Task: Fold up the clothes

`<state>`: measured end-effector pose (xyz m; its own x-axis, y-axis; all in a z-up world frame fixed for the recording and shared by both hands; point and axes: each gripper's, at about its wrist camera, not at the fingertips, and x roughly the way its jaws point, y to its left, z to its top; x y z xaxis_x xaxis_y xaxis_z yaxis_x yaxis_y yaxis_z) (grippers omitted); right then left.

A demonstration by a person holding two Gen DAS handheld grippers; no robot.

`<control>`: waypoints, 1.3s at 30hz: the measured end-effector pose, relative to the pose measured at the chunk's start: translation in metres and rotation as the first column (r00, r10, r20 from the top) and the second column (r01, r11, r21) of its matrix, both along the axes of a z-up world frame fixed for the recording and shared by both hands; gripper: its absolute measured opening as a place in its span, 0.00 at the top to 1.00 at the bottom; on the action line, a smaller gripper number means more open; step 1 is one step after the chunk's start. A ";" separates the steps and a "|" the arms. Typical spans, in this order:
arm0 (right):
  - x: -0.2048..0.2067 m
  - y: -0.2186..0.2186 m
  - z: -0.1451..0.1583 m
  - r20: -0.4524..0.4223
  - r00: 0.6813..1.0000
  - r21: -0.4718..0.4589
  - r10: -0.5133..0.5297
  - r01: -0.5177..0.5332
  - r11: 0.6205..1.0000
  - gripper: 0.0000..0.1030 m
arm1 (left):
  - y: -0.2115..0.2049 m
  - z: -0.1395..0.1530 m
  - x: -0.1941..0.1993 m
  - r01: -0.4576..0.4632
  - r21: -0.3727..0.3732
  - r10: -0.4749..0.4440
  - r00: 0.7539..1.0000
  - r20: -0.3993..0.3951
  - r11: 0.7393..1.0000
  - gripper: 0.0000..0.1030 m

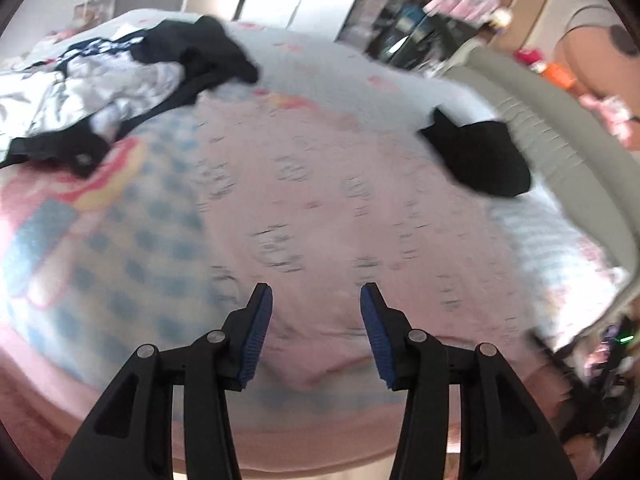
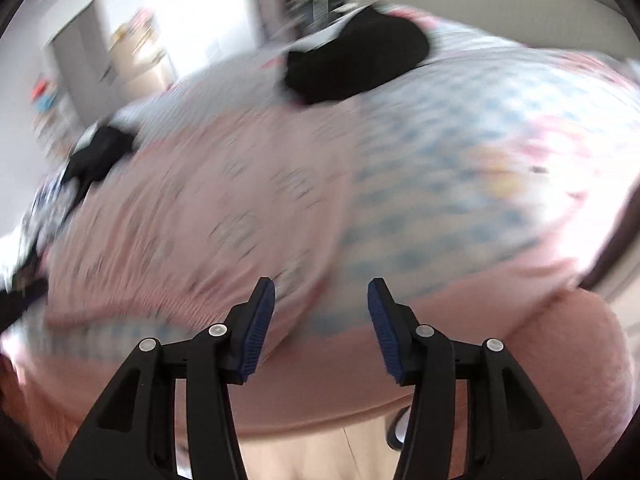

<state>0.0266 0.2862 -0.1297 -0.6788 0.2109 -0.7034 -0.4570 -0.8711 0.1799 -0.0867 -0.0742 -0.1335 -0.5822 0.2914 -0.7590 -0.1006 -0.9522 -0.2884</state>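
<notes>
A pink garment (image 1: 320, 208) with small grey prints lies spread flat on the bed. My left gripper (image 1: 316, 300) hovers open above its near hem, nothing between the blue pads. In the right wrist view the same pink garment (image 2: 208, 216) stretches to the left, blurred by motion. My right gripper (image 2: 321, 294) stands open over the bed's near edge beside it, holding nothing. A folded black garment (image 1: 480, 160) rests at the far right of the bed; it also shows in the right wrist view as a black garment (image 2: 356, 68) at the top.
A heap of black and white clothes (image 1: 108, 80) lies at the bed's far left, seen as dark clothes (image 2: 96, 160) from the right. The bed cover (image 1: 132, 248) is blue-checked and pink. Shelves and clutter (image 1: 420, 20) stand behind. A person's arm (image 1: 592, 56) is at far right.
</notes>
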 end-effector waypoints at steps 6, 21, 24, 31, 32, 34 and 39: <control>-0.010 0.014 -0.016 0.065 0.998 -0.091 0.016 -0.010 0.996 0.51 | -0.009 -0.025 0.003 -0.027 -0.095 0.036 0.995 0.094 0.995 0.52; -0.042 -0.009 -0.036 0.219 0.969 0.070 0.114 -0.132 0.989 0.51 | 0.059 -0.015 -0.012 0.104 -0.215 -0.089 0.993 0.079 0.971 0.53; -0.027 -0.007 -0.036 0.238 0.966 0.099 0.100 -0.126 0.987 0.42 | 0.043 -0.023 -0.007 0.114 -0.185 -0.096 0.990 0.104 0.976 0.54; -0.011 0.006 -0.018 0.144 0.986 0.008 0.086 -0.088 0.996 0.43 | -0.008 0.005 0.008 0.023 -0.153 -0.013 0.998 0.065 0.988 0.53; -0.009 0.007 -0.014 0.112 0.990 -0.010 0.082 -0.081 0.997 0.43 | -0.018 0.008 0.006 -0.001 -0.098 0.007 0.998 0.060 0.995 0.53; -0.009 0.008 -0.008 0.058 0.995 -0.021 0.086 -0.084 0.996 0.43 | -0.026 0.010 0.001 -0.029 -0.040 0.031 0.998 0.052 0.999 0.53; -0.015 0.001 -0.014 0.056 0.984 -0.122 0.167 -0.159 0.980 0.43 | -0.030 -0.012 -0.019 -0.111 0.011 0.108 0.981 0.161 0.994 0.53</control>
